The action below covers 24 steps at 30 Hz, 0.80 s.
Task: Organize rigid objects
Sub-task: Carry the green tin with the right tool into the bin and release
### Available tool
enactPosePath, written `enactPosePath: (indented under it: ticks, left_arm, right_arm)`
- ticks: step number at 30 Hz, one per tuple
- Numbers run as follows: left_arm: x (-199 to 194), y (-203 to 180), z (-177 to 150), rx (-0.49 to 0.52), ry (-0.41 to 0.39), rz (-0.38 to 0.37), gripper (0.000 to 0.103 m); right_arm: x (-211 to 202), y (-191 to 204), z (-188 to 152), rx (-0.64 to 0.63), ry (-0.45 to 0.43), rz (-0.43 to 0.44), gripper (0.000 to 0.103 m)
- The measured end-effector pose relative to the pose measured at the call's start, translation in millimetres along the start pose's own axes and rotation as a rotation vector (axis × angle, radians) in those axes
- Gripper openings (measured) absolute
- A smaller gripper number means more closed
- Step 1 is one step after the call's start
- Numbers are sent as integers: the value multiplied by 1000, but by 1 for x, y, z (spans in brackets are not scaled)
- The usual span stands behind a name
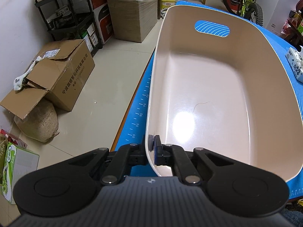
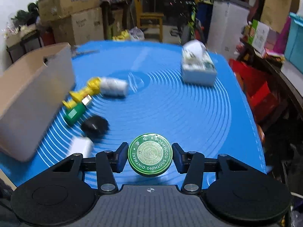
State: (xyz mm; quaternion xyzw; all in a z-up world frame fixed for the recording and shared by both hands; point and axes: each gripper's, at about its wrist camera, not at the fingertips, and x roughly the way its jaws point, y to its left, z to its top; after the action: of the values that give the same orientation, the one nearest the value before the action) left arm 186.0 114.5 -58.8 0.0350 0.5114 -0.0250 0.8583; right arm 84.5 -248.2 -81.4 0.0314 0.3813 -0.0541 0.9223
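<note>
My left gripper is shut on the near left rim of an empty beige plastic bin that stands on the blue mat. My right gripper is shut on a round green ointment tin and holds it above the mat. The bin shows at the left in the right wrist view. Beside it lie a white bottle with a yellow cap, a yellow toy piece, a green bottle, a black round object and a white block.
A white tissue box stands on the mat at the far right; it also shows in the left wrist view. Cardboard boxes, a black shelf and a bicycle stand on the floor around the table.
</note>
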Motion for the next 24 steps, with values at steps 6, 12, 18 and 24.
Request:
enactPosePath:
  ticks: [6, 12, 18, 24]
  left_arm:
    - [0, 0, 0, 1, 0, 0, 7]
    - [0, 0, 0, -1, 0, -1, 7]
    - [1, -3, 1, -2, 5, 4, 8]
    - [1, -1, 1, 1, 4, 6, 8]
  right_arm:
    - [-10, 46, 47, -75, -92, 102, 55]
    - [-11, 111, 93, -188, -159, 240, 55]
    - [13, 197, 120, -361, -143, 347, 55]
    - [54, 261, 123, -478, -6, 380, 55]
